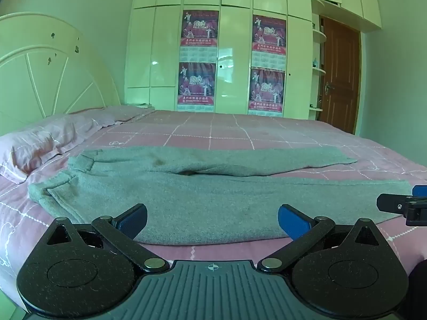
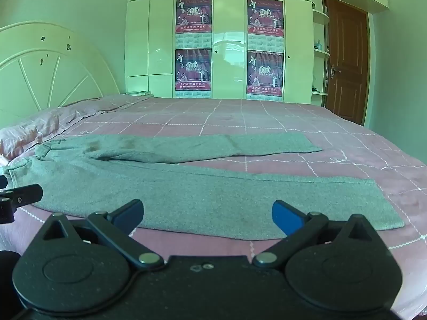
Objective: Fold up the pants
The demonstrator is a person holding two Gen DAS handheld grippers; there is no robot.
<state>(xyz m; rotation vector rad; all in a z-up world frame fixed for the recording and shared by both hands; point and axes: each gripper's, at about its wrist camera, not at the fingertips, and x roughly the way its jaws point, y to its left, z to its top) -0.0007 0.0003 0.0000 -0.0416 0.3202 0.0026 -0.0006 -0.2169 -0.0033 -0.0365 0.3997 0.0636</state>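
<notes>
Folding hasn't really started: grey sweatpants [image 2: 149, 186] lie spread flat on the pink checked bedsheet [image 2: 240, 117], legs apart, dead ahead at 12 o'clock. Left gripper [image 1: 212, 220] and right gripper [image 2: 206, 217] both gape wide, holding nothing. Wardrobe posters [image 2: 193, 13] read "2010".

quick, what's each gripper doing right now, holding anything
Left gripper: open, holding nothing, poised at the near edge of the grey pants.
Right gripper: open, holding nothing, poised at the near edge of the same pants.
</notes>
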